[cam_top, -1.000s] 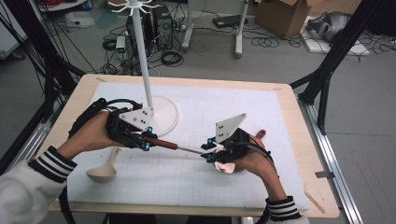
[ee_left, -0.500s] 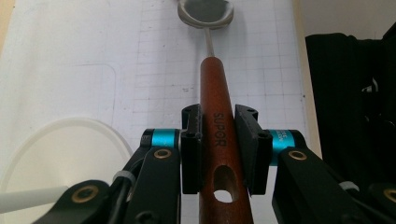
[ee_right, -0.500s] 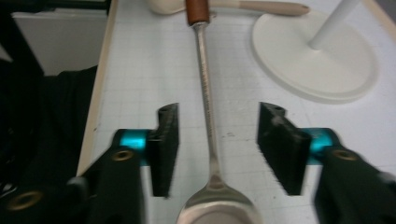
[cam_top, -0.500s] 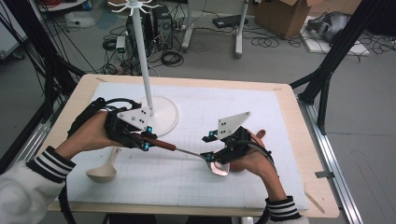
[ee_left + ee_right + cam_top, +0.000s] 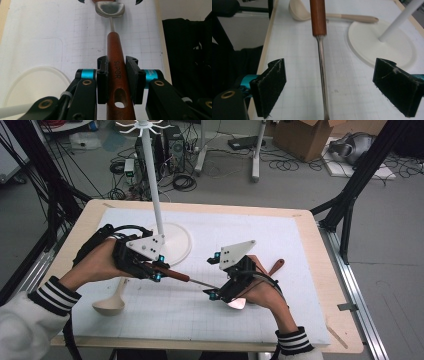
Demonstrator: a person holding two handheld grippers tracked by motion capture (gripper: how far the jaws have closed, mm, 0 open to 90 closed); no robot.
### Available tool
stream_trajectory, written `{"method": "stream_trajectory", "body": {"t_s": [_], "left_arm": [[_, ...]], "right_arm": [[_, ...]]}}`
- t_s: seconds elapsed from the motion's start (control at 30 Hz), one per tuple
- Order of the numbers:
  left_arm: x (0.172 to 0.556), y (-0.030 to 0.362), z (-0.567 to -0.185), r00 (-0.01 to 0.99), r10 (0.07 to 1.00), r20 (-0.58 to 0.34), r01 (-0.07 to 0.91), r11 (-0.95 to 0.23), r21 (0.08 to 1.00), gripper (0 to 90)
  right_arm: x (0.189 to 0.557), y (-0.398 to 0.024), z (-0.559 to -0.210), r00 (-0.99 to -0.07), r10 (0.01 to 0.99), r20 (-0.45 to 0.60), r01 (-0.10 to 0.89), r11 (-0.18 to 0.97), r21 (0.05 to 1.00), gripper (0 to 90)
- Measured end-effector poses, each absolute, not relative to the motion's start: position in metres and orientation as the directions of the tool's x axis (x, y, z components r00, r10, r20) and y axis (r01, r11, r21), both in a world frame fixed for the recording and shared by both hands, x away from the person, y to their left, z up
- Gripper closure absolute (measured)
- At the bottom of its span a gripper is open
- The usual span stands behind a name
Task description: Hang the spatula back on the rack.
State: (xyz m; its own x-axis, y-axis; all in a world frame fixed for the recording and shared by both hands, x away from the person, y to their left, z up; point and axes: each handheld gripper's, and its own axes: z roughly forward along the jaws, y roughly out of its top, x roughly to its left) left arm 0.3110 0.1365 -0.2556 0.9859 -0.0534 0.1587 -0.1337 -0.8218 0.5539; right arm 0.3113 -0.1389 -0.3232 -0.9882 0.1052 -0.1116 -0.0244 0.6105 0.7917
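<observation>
I am clamping my left gripper [image 5: 156, 274] on the wooden handle of the metal spatula [image 5: 116, 53], pads pressing both sides just above the hanging hole. My right gripper [image 5: 334, 87] has just been opening; its jaws are standing wide apart with the steel shaft running between them, untouched. So the handover to my left side is looking done. The spatula is hanging over the mat, just in front of the white rack [image 5: 156, 195], blade end toward my right hand. Hanging it on a hook is probably what remains, though I am only guessing. The cream ladle [image 5: 112, 301] is lying beside the rack's base.
</observation>
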Motion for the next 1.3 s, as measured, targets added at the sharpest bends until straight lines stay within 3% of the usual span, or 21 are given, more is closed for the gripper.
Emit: {"method": "stream_trajectory", "body": {"t_s": [0.3,0.57,0.73,0.93,1.13,1.3], "left_arm": [[0.310,0.133,-0.251,0.985,-0.065,0.162,-0.145,-0.820,0.553,72.9],[0.308,0.133,-0.250,0.983,-0.075,0.170,-0.159,-0.818,0.553,72.9],[0.308,0.133,-0.251,0.981,-0.078,0.176,-0.164,-0.813,0.559,72.9],[0.307,0.133,-0.251,0.982,-0.076,0.175,-0.163,-0.811,0.561,72.9],[0.308,0.133,-0.251,0.983,-0.089,0.158,-0.164,-0.811,0.562,72.8],[0.309,0.133,-0.252,0.984,-0.088,0.153,-0.160,-0.807,0.568,72.7]], "right_arm": [[0.317,-0.111,-0.317,-0.994,0.046,-0.100,-0.052,0.607,0.793,11.1],[0.322,-0.096,-0.325,-0.996,0.001,-0.084,-0.063,0.662,0.747,20.0],[0.324,-0.098,-0.326,-0.998,-0.022,-0.055,-0.055,0.673,0.737,31.7],[0.328,-0.101,-0.327,-0.999,-0.039,0.006,-0.023,0.701,0.713,55.9],[0.329,-0.099,-0.330,-0.998,-0.055,-0.010,-0.047,0.734,0.677,82.0],[0.327,-0.099,-0.329,-0.998,-0.057,-0.017,-0.054,0.740,0.671,84.5]]}}
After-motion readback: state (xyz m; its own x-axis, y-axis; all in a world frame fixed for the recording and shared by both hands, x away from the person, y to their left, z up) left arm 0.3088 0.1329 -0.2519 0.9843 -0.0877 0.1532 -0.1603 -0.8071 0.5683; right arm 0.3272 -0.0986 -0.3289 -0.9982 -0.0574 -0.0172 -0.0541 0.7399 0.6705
